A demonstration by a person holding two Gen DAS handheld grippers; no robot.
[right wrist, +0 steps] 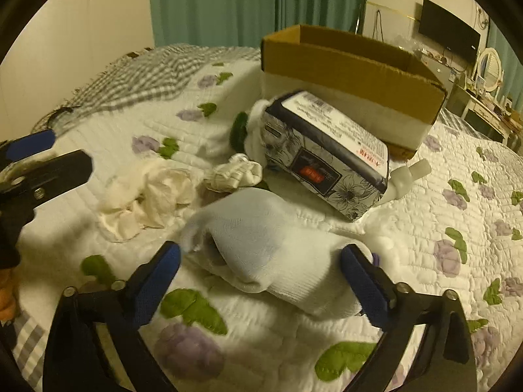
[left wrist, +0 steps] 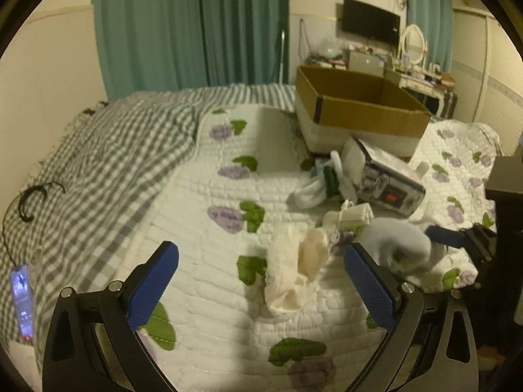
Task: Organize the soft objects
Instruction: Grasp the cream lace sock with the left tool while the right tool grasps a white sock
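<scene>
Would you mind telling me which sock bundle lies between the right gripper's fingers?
The big white sock bundle; the cream one and the small striped one lie farther off.

No text is showing clearly enough to be read. A floral-printed black-and-white box (right wrist: 327, 160) is lying tilted on the quilt, and it is carrying a small red label (right wrist: 309, 172) with marks too blurred to make out. Its white top panel is bearing lines of fine print and a short strip of red characters (right wrist: 368, 156) near one end, none of them legible. In the left wrist view the same box (left wrist: 389, 183) is showing only its red patch as a smear. A phone screen (left wrist: 21, 303) is glowing at the left edge, its content unreadable.
</scene>
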